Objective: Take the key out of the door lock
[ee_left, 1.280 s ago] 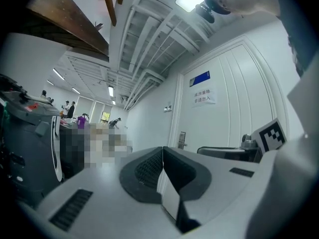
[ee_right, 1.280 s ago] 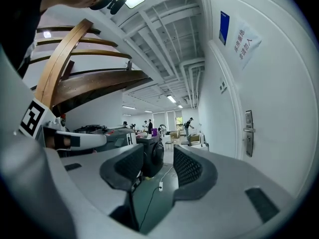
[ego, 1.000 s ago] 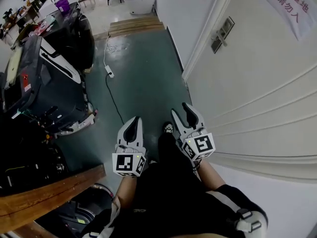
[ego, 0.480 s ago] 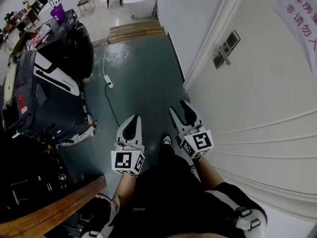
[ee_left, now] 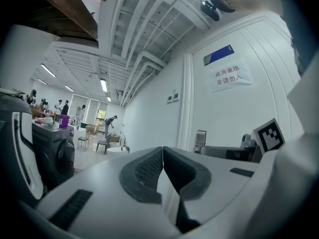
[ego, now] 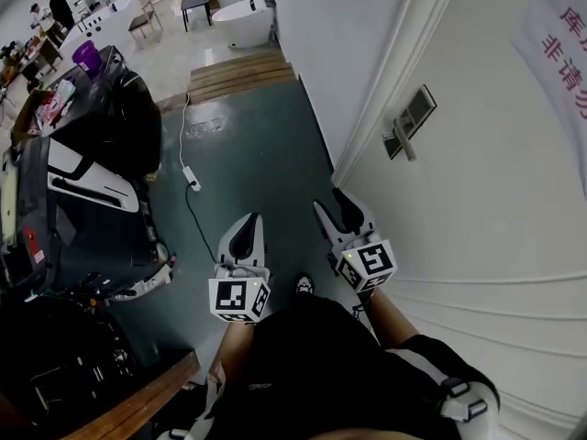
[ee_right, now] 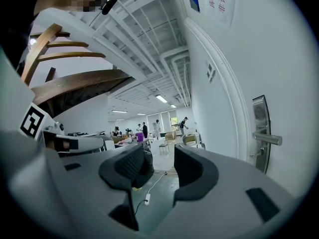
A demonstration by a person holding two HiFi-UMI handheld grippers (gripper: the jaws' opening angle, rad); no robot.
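While both grippers hang low in front of the person, well short of the door (ego: 477,227), the task sits at its approach step; nothing is grasped yet. Left gripper (ego: 246,234): jaws pressed together, nothing between them. Right gripper (ego: 335,207): jaws apart, only floor and far room seen through the gap. Lock plate (ego: 411,115) sits at the door's edge, up and ahead of the right gripper, lever handle (ego: 401,143) sticking out. The right gripper view shows a small stub just under that handle, likely the key (ee_right: 257,154); too small to be sure. Next move, by my reading: raise the right gripper to the plate, line its gap on the key's head, close, draw straight out
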